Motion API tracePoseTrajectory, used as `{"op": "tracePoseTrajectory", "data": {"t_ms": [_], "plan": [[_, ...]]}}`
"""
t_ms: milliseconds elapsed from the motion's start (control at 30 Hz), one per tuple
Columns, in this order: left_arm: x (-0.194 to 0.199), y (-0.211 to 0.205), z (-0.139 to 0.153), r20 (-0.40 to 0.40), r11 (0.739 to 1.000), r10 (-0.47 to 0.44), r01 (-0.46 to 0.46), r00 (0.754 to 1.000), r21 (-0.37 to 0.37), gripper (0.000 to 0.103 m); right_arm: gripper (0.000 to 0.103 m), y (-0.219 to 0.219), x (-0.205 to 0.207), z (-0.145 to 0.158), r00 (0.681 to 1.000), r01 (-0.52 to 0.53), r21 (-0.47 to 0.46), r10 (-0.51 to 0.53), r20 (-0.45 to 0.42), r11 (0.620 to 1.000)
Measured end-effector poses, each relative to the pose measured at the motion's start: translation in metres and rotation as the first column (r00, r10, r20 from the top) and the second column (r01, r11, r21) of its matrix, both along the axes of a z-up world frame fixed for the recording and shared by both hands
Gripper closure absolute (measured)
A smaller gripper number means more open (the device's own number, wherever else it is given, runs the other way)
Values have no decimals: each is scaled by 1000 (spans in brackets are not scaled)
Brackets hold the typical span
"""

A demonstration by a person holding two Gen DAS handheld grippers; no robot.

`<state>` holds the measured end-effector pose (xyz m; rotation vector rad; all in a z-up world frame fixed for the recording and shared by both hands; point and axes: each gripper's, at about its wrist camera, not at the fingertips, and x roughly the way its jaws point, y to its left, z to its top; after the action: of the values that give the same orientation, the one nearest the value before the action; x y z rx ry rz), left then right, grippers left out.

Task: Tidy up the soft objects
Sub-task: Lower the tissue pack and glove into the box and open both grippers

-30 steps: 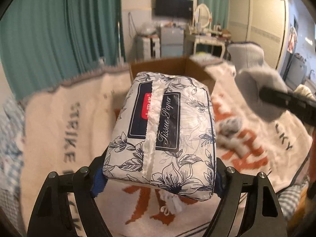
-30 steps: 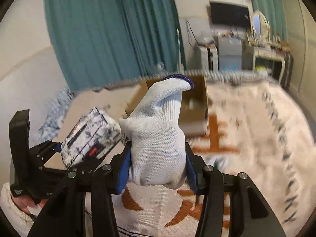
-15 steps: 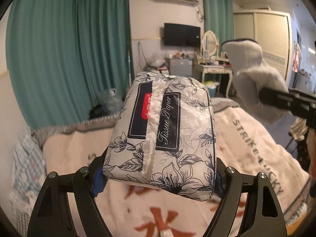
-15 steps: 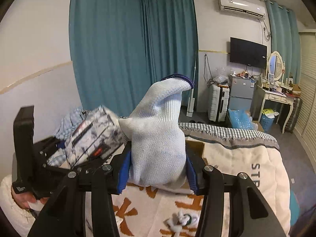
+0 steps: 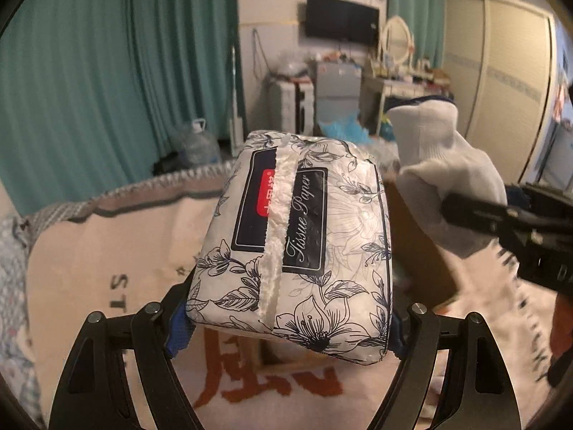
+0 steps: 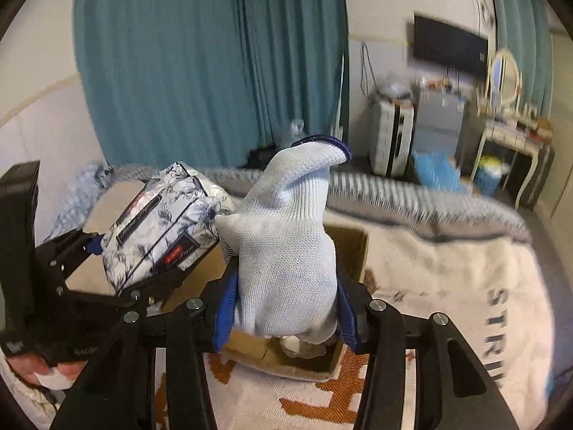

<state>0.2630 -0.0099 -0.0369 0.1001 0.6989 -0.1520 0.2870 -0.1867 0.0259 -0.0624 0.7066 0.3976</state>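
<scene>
Left wrist view: "Tissue Paper" printed in white script on soft floral-patterned white tissue pack [image 5: 297, 247], clamped between jaws of left gripper [image 5: 290, 326], above brown cardboard box [image 5: 422, 251].

Right wrist view: "STR" legible on cream blanket [image 6: 465, 286]; white knitted glove [image 6: 286, 251] pinched in right gripper [image 6: 286, 315] jaws, directly over box.

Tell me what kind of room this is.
Most likely a bedroom: a bed covered by a lettered blanket, a vanity table with an oval mirror, and a tall wardrobe along the wall.
</scene>
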Motion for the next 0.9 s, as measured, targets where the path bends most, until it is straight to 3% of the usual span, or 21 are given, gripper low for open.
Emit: {"op": "tracePoseTrajectory", "data": {"t_ms": [200, 267, 333, 433, 633, 767, 900], "plan": [[31, -7, -39, -46, 1000, -16, 16, 999, 6, 19, 52, -12, 38, -50, 998, -11, 50, 14, -57, 999], [34, -9, -42, -44, 1000, -2, 2, 999, 3, 16, 46, -14, 44, -56, 999, 0, 68, 3, -48, 998], [36, -10, -43, -55, 1000, 26, -26, 998, 9, 16, 33, -17, 48, -56, 999, 10, 73, -7, -32, 997], [29, -11, -35, -38, 999, 34, -34, 999, 11, 16, 31, -22, 45, -49, 999, 26, 82, -24, -21, 996], [-6, -16, 15, 27, 999, 30, -31, 999, 34, 16, 31, -33, 7, 0, 999, 30, 59, -32, 37, 998], [-49, -20, 72, 118, 999, 24, -28, 993, 35, 15, 30, -39, -37, 56, 993, 34, 31, -37, 113, 999], [-102, -22, 128, 220, 999, 32, -38, 975, 23, 10, 22, -43, -91, 116, 981, 37, 20, -41, 191, 999]]}}
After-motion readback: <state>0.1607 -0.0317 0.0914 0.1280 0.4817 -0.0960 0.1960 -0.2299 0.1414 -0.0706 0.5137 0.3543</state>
